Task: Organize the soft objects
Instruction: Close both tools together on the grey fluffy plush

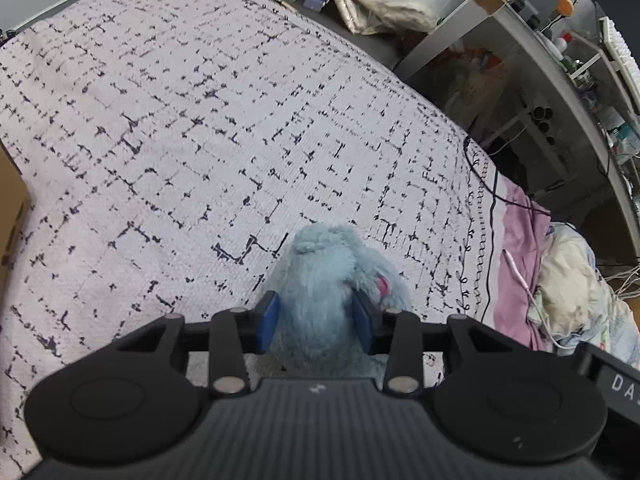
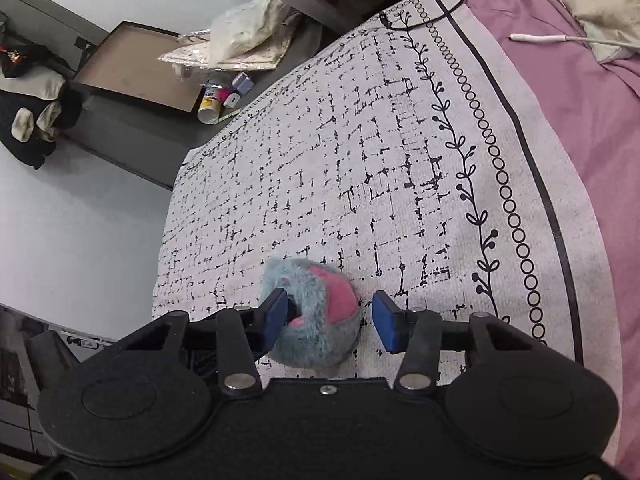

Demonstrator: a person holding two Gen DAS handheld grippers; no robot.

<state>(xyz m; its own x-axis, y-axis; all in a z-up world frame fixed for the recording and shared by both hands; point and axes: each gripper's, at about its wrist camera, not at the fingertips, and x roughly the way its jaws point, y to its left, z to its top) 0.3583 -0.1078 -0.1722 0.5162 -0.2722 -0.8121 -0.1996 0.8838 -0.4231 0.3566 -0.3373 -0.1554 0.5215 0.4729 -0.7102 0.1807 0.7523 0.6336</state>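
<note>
A fluffy light-blue plush toy with a pink spot is squeezed between the blue pads of my left gripper, which is shut on it above the patterned bed cover. In the right wrist view a blue and pink plush part lies on the cover between the pads of my right gripper. The left pad touches the fur; the right pad stands apart from it, so this gripper is open.
A purple sheet and a cream pillow lie at the bed's right side with cables across them. A cardboard box edge is at the left. Cluttered shelves, bags and a tray stand beyond the bed.
</note>
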